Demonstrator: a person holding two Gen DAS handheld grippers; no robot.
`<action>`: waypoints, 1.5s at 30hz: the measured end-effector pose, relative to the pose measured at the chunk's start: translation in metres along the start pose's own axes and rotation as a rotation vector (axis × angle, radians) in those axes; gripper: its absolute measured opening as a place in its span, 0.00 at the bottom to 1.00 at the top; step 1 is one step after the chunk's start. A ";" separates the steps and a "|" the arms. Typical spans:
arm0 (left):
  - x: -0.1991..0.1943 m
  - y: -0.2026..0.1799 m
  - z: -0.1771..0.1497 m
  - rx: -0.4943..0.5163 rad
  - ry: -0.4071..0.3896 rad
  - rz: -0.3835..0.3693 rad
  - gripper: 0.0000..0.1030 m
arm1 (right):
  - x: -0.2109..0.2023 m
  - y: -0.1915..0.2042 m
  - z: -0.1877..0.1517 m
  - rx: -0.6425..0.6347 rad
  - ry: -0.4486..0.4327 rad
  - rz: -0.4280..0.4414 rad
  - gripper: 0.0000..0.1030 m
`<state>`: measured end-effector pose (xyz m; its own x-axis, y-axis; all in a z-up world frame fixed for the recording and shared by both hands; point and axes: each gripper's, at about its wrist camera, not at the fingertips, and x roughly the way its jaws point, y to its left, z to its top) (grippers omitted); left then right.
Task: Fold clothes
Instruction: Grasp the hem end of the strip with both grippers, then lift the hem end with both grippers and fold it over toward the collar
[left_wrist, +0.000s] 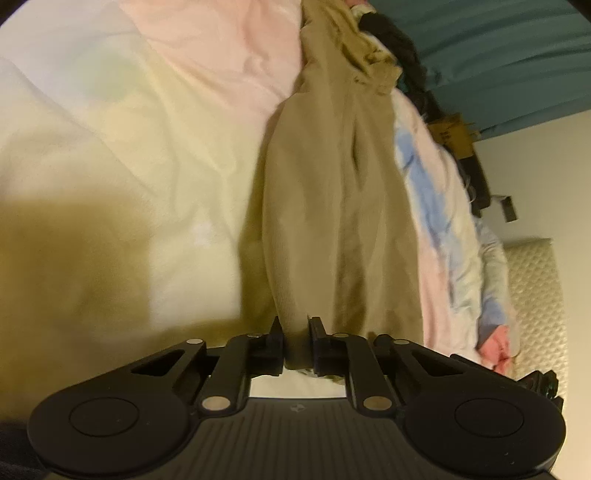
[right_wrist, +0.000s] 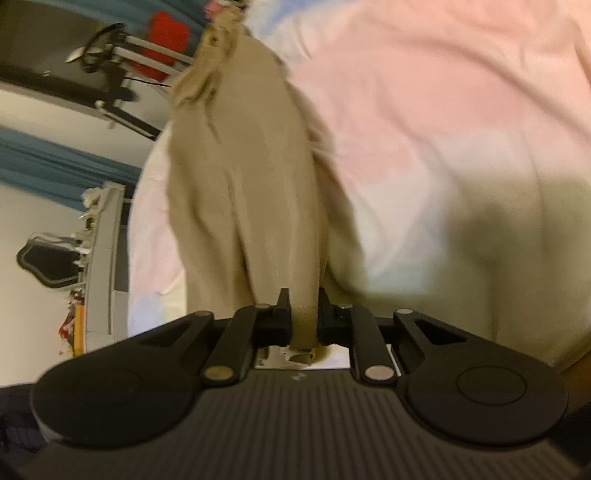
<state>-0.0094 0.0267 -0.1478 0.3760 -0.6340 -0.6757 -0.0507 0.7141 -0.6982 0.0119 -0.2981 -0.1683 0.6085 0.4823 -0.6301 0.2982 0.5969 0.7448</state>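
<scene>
In the left wrist view, the left gripper (left_wrist: 297, 338) is seen closed narrowly on a thick roll of the beige garment (left_wrist: 332, 221); the cloth is pinched between the two fingers (left_wrist: 275, 332), and from there it is stretched ahead of the fingertips over the pastel bedsheet (left_wrist: 147, 129). A slip is judged possible here, because only a bunched edge is held and not a flat layer; if the cloth is pulled strongly, the roll could be drawn out of the fingers. It could also be that more than one layer is caught, so the fold would come out uneven; this cannot be told from the picture. The garment looks soft and ribbed near the fingers, with long creases, and its far end is crumpled; to the right of the fingers, a sleeve and a hand (left_wrist: 496, 343) are seen at the edge of the bed.

In the right wrist view, the right gripper (right_wrist: 303, 317) is likewise closed on a hemmed edge of the same garment (right_wrist: 240, 184), which is held between the fingers (right_wrist: 283, 306) and runs away in front of them; a small end of cloth hangs behind the fingers. If the two grips are not kept at equal tension, the garment could be twisted; the frayed far end could drag on the sheet. The picture is blurred, so fine details are not certain.
</scene>
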 end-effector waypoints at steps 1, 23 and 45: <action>-0.004 -0.002 0.000 0.003 -0.012 -0.014 0.11 | -0.004 0.003 0.001 -0.008 -0.012 0.013 0.14; -0.122 -0.073 -0.059 0.135 -0.297 -0.228 0.08 | -0.130 0.054 -0.004 -0.224 -0.188 0.247 0.12; -0.095 -0.089 0.036 0.095 -0.391 -0.122 0.09 | -0.067 0.088 0.065 -0.129 -0.260 0.162 0.12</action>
<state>-0.0079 0.0339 -0.0124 0.6981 -0.5679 -0.4359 0.0947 0.6768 -0.7301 0.0456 -0.3194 -0.0465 0.8124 0.4078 -0.4168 0.0972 0.6101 0.7863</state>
